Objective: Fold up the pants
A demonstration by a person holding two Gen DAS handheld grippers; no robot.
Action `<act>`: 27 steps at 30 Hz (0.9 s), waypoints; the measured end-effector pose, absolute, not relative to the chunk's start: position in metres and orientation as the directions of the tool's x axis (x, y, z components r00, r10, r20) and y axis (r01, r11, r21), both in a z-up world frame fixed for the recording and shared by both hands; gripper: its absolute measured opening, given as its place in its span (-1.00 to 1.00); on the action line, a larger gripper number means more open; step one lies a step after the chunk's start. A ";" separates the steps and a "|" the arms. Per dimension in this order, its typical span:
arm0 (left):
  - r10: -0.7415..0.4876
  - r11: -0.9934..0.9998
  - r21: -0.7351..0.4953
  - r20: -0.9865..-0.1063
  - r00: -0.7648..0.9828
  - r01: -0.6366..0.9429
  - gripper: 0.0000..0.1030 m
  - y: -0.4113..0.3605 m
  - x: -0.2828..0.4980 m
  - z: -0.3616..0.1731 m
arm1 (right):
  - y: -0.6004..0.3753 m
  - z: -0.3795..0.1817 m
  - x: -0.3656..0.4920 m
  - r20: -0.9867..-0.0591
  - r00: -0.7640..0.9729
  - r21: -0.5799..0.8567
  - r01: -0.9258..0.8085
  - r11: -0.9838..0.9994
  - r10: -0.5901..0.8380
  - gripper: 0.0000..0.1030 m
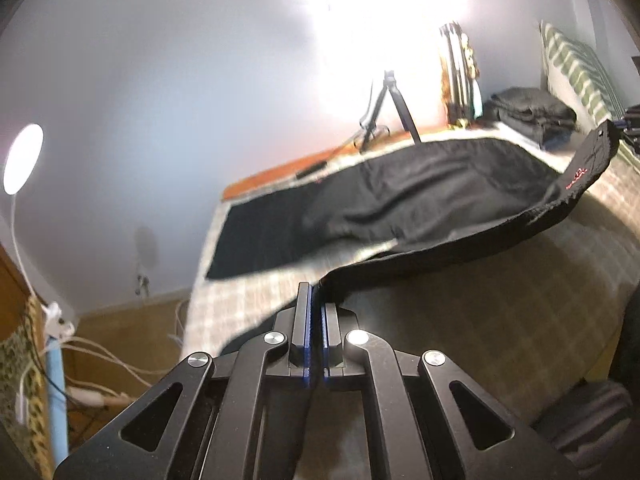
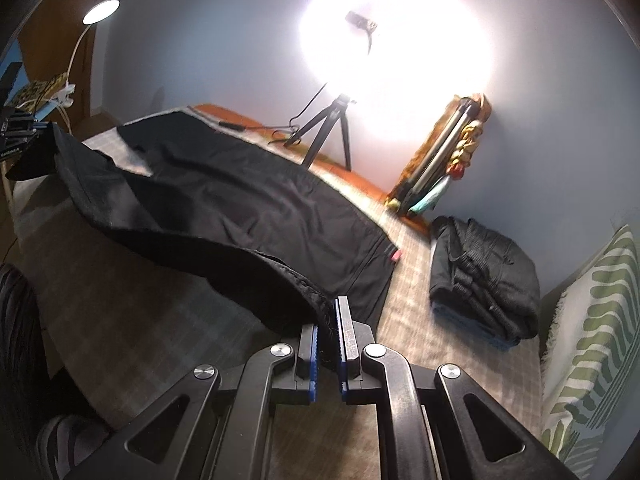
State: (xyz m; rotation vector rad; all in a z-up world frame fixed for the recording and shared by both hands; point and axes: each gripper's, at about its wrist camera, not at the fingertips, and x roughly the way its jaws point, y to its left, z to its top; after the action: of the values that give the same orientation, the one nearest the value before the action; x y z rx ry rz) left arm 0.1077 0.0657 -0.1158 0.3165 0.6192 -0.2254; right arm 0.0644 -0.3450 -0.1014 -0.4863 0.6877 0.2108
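Note:
Black pants (image 1: 420, 192) lie spread across a checked bed cover (image 1: 500, 300), their near edge lifted off it. In the left wrist view my left gripper (image 1: 317, 300) is shut on one end of that raised edge. The other end hangs from my right gripper (image 1: 630, 124) at the far right. From the right wrist view, the right gripper (image 2: 328, 316) is shut on a stitched hem of the pants (image 2: 240, 200). My left gripper (image 2: 24, 132) holds the far corner at the left edge. The fabric sags between the two grips.
A stack of folded dark clothes (image 2: 484, 280) sits on the bed to the right, beside a green-striped pillow (image 2: 592, 340). A small tripod (image 2: 324, 136) with a bright light stands behind the bed. Cables and a lamp (image 1: 24, 156) are at the left.

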 end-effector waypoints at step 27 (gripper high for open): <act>-0.078 0.926 0.256 -0.593 0.801 0.279 -0.96 0.054 0.307 -0.112 | -0.348 -0.092 0.270 -0.634 0.770 -0.464 -0.301 0.833 -0.075 -0.93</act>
State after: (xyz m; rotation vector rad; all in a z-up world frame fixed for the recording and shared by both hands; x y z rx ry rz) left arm 0.3069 0.0542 -0.1116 0.3426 0.6139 -0.1957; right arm 0.2699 -0.3481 -0.0922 -0.5841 0.6903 0.1308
